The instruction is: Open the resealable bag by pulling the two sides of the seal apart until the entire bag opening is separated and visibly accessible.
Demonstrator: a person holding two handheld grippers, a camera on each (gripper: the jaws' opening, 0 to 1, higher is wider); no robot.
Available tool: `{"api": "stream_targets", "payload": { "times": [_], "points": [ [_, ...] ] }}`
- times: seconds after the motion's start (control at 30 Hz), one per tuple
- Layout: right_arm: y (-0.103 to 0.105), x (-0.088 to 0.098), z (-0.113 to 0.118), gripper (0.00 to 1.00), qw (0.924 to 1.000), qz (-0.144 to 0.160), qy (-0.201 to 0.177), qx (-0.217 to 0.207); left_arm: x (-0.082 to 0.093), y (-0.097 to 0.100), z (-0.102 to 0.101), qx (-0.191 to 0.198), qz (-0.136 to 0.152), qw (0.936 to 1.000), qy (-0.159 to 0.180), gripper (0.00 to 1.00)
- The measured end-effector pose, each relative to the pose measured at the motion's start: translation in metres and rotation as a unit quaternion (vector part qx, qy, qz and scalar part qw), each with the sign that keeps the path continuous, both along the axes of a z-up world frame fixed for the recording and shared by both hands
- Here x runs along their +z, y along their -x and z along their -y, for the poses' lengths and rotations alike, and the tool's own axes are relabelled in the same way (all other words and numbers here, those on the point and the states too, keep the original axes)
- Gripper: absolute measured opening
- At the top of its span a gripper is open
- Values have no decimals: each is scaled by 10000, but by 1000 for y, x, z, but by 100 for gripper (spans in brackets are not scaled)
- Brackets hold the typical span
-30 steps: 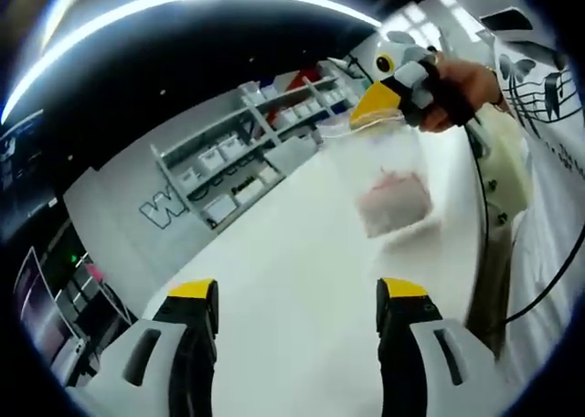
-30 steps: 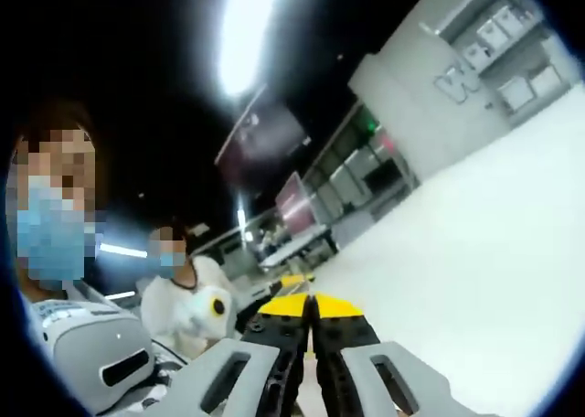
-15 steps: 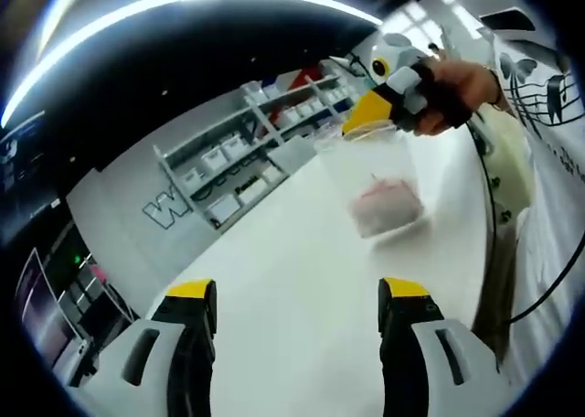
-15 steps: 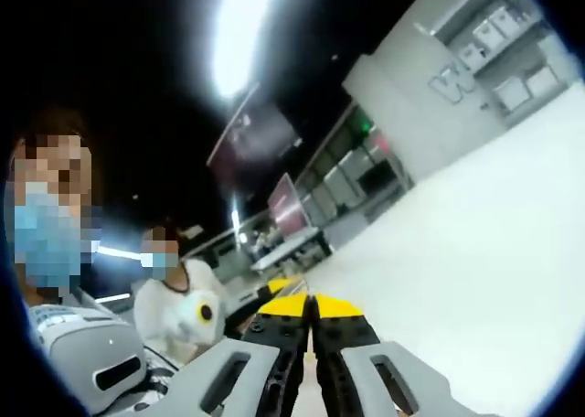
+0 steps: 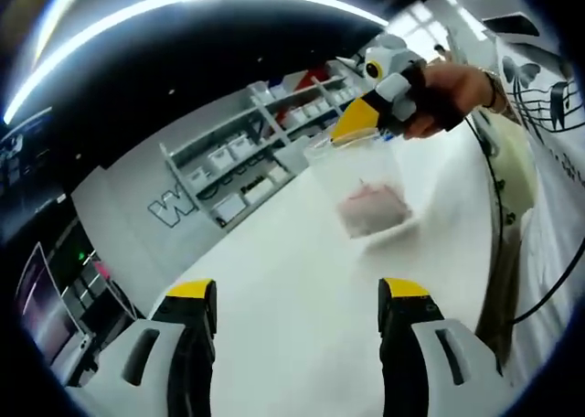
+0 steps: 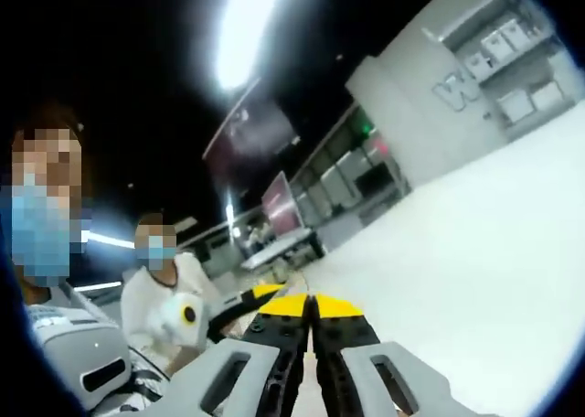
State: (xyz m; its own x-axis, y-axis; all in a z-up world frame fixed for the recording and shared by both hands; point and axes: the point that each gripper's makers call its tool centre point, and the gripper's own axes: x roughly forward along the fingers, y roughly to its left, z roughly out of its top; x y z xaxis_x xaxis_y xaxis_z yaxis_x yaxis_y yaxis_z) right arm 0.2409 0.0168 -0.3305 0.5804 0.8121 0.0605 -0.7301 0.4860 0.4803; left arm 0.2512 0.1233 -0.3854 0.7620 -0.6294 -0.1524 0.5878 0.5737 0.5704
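A clear resealable bag [image 5: 358, 172] with a pinkish lump [image 5: 373, 207] inside hangs above the white table [image 5: 274, 252]. In the left gripper view my right gripper [image 5: 358, 117], held by a hand [image 5: 452, 92], is shut on the bag's top edge at the upper right. My left gripper [image 5: 297, 291] stands open at the bottom of that view, well short of the bag, with nothing between its jaws. In the right gripper view my right gripper [image 6: 312, 305] shows its yellow tips pressed together. The left gripper [image 6: 259, 294] peeks in just left of them.
Grey shelves [image 5: 247, 165] with white bins line the wall beyond the table. A dark cable [image 5: 489, 188] runs down from the hand along the person's pale clothes. Two people [image 6: 155, 289] stand at the left of the right gripper view.
In the left gripper view the right gripper and the hanging bag have drifted leftward and slightly away. The left gripper's jaws stay open, and the right gripper's stay shut.
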Motion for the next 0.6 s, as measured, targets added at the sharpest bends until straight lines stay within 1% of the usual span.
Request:
{"api": "stream_targets", "payload": {
  "times": [0.27, 0.6],
  "points": [
    [-15, -1, 2, 0, 9998, 63, 163, -74, -2, -2, 0, -1, -42, 10000, 5, 72],
    [-36, 3, 6, 0, 9991, 159, 352, -193, 0, -2, 0, -19, -29, 10000, 27, 72]
  ]
}}
